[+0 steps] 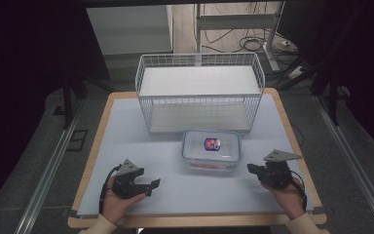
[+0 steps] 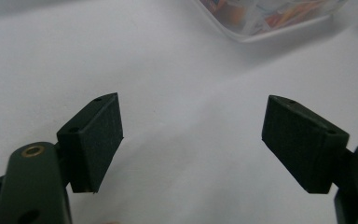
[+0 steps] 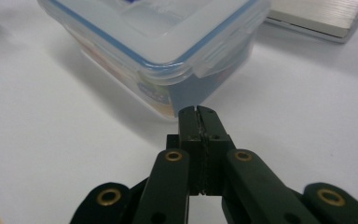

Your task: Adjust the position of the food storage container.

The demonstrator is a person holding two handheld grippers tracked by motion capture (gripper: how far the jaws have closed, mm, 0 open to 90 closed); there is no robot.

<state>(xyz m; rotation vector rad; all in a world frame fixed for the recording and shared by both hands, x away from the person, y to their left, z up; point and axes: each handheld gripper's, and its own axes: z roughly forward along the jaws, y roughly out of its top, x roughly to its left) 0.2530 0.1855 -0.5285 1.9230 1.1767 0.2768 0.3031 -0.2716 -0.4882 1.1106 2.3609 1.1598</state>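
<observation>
clear glossy plastic box [image 1: 211, 150] — white wire basket [image 1: 199, 90], matt tabletop [image 1: 175, 195]

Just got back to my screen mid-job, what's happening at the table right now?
Nothing is held yet. A person has a gripper in each hand, low over the table. The left gripper is open; the right gripper is shut on nothing, pointing at the lidded plastic container. That container sits between them, just in front of the white wire basket.
</observation>
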